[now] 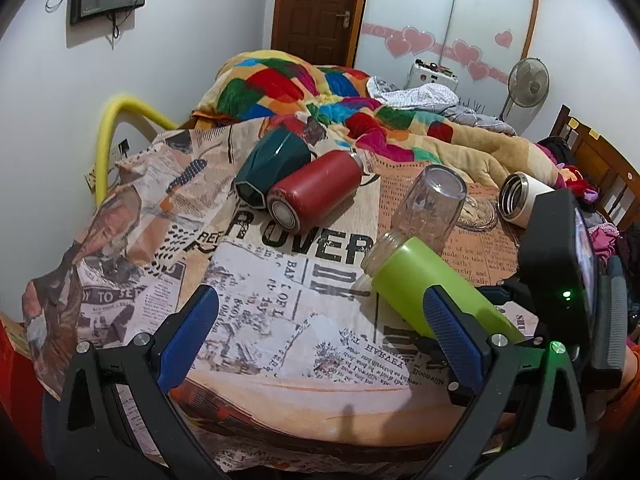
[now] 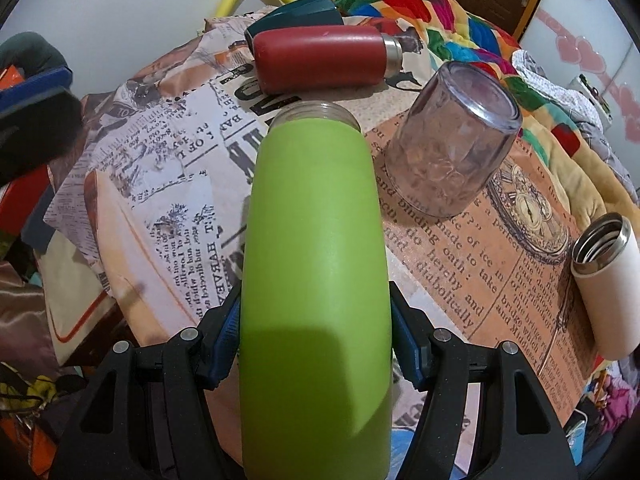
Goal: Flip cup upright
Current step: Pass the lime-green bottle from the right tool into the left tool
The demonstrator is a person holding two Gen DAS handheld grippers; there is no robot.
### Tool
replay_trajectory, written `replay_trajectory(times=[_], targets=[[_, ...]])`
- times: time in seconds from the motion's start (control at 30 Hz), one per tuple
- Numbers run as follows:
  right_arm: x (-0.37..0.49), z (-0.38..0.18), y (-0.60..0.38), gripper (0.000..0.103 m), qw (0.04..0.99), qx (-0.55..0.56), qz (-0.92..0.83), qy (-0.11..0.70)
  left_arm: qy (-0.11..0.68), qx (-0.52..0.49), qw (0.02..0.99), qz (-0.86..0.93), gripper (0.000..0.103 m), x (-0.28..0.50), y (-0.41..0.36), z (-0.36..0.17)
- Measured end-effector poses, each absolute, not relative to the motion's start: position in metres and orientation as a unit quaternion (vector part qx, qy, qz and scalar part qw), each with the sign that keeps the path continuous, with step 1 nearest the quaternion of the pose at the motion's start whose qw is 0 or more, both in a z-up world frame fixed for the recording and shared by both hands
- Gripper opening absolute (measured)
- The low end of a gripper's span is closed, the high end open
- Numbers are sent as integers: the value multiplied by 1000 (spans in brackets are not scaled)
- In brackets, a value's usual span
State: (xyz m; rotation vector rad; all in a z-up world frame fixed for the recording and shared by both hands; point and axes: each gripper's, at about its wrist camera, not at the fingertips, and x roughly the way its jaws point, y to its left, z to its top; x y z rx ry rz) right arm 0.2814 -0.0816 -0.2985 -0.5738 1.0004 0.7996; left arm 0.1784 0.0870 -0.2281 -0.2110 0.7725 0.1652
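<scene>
My right gripper (image 2: 316,344) is shut on a lime-green cup (image 2: 316,264), holding it by its lower body with the clear threaded mouth pointing away, lifted over the table. In the left wrist view the green cup (image 1: 432,284) tilts with its mouth toward the left, beside the right gripper's body (image 1: 560,248). My left gripper (image 1: 320,332) is open and empty above the table's near edge. A clear glass (image 2: 452,140) stands upside down on the newspaper-print tablecloth (image 2: 168,152); it also shows in the left wrist view (image 1: 432,204).
A red flask (image 1: 316,192) and a dark green cup (image 1: 272,164) lie on their sides at the far left. A white flask (image 2: 608,280) lies on its side at the right. A colourful blanket (image 1: 304,84) lies on the bed behind the table.
</scene>
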Motion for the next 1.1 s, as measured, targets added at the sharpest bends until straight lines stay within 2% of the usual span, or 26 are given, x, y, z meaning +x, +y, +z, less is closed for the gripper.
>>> replay_trajectory(times=[0.37, 0.63, 0.9, 1.1], targets=[[266, -250, -140, 67, 796, -179, 367, 447, 421, -131, 897, 47, 103, 204, 66, -239], [254, -219, -203, 69, 869, -138, 262, 396, 490, -188, 851, 0, 100, 238, 31, -264], [249, -213, -231, 69, 887, -84, 240, 384, 554, -223, 801, 46, 97, 262, 18, -288], [243, -214, -240, 69, 892, -66, 233, 381, 584, -223, 775, 93, 85, 279, 18, -303]])
